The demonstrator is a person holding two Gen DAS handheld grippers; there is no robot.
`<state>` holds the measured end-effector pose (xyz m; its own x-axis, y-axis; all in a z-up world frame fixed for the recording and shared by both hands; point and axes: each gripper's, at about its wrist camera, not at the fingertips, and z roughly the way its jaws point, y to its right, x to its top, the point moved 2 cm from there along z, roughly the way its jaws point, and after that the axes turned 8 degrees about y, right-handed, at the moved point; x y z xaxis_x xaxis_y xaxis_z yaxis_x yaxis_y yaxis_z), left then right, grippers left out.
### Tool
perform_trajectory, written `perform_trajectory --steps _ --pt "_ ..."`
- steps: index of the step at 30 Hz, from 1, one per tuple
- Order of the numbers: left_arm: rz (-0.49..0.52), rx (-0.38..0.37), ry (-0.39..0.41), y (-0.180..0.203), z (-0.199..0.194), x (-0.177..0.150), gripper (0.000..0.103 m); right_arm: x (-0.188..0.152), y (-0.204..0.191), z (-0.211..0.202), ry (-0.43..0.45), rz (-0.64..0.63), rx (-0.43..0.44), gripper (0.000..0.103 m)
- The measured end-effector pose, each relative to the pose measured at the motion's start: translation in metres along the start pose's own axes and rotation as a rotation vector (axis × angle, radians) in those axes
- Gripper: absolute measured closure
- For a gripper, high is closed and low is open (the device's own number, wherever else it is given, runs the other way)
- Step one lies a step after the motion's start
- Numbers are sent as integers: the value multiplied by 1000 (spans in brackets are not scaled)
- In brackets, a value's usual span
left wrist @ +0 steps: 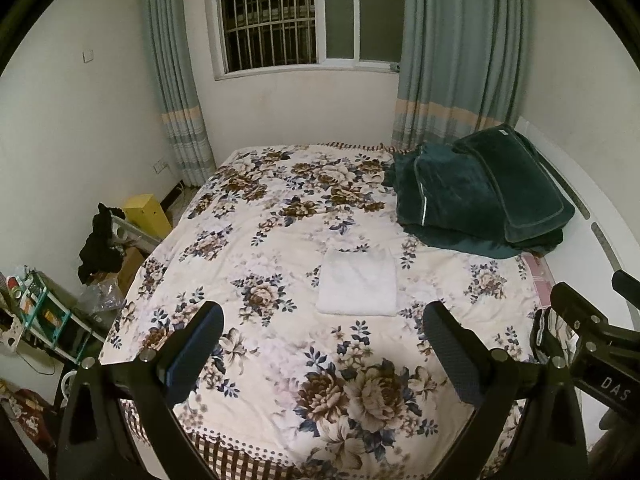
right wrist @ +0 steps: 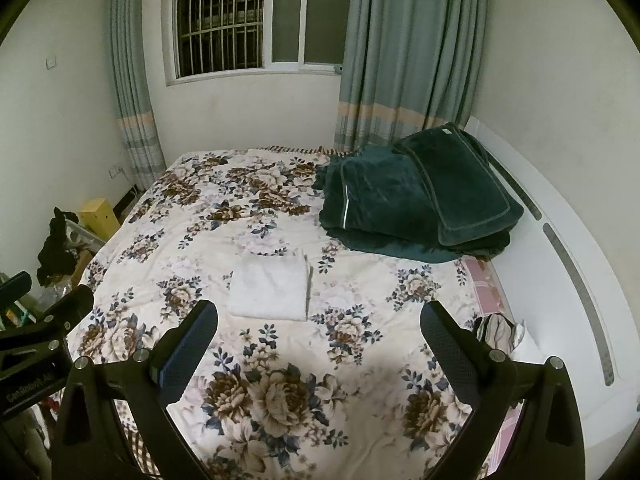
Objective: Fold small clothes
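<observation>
A small white garment (left wrist: pixel 359 283) lies folded into a neat rectangle on the floral bedspread (left wrist: pixel 280 208), near the middle of the bed. It also shows in the right wrist view (right wrist: pixel 269 288). My left gripper (left wrist: pixel 322 326) is open and empty, held above the bed short of the garment. My right gripper (right wrist: pixel 318 324) is open and empty, also held back above the near part of the bed. The right gripper's body (left wrist: pixel 592 332) shows at the right edge of the left wrist view. The left gripper's body (right wrist: pixel 36 332) shows at the left edge of the right wrist view.
Dark green folded blankets (left wrist: pixel 480 196) are piled at the far right of the bed. A small striped cloth (right wrist: pixel 498 332) lies at the bed's right edge by the white headboard (right wrist: pixel 560 240). Clutter, a yellow box (left wrist: pixel 148 214) and a shelf (left wrist: pixel 36 308) stand left of the bed.
</observation>
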<state>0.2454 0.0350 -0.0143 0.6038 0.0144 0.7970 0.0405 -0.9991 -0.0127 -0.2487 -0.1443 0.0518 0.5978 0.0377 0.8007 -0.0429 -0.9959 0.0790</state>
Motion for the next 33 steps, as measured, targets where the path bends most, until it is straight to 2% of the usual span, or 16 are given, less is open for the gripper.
perform_trajectory --steps 33 --pt "-7 5 28 1 -11 8 1 -1 -6 0 16 -1 12 0"
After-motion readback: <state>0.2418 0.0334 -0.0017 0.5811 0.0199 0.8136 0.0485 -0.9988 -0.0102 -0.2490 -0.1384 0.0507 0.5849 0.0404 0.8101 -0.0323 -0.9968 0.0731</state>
